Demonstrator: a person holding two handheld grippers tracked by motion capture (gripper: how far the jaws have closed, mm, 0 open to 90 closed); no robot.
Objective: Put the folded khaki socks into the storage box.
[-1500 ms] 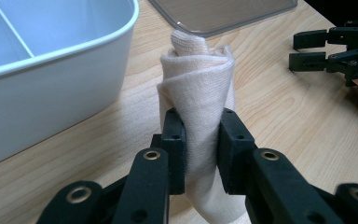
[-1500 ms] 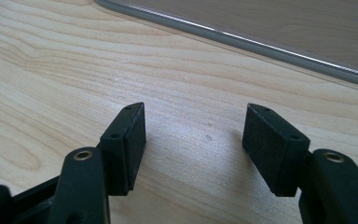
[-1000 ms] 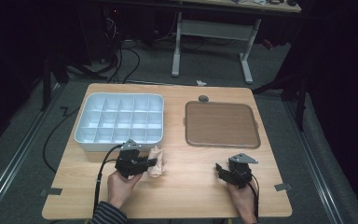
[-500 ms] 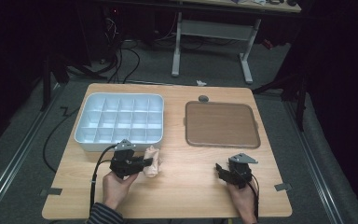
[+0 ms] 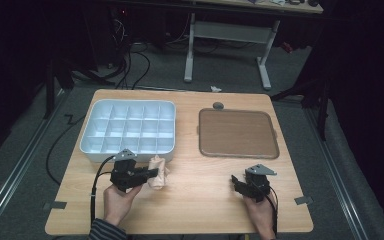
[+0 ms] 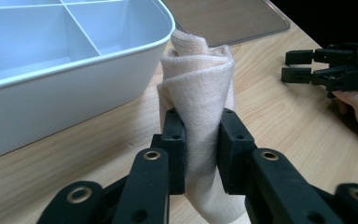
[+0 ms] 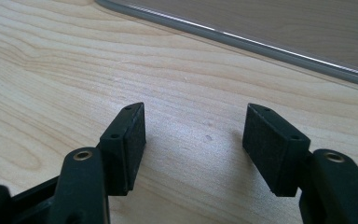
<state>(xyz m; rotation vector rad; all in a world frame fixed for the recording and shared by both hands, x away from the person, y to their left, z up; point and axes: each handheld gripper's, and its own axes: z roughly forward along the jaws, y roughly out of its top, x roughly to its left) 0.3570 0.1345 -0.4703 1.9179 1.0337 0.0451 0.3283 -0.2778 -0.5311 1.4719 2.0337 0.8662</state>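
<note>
A rolled beige cloth [image 6: 198, 88] is pinched between the jaws of my left gripper [image 6: 200, 140], which is shut on it just in front of the white divided tray [image 6: 74, 79]. From above, the cloth [image 5: 158, 172] rests on the table by the tray's front right corner, with the left gripper [image 5: 150, 174] holding it. My right gripper [image 5: 236, 181] sits low over bare wood at the front right, and its jaws [image 7: 193, 140] stand open with nothing between them.
The white tray [image 5: 128, 151] with several compartments takes up the back left of the table. A brown flat lid or tray [image 5: 237, 133] lies at the back right, its edge [image 7: 242, 39] just beyond the right gripper. A small grey disc [image 5: 218, 105] sits behind it.
My left gripper and the cloth have shifted slightly left and toward me along the tray's front. The right gripper has stayed put.
</note>
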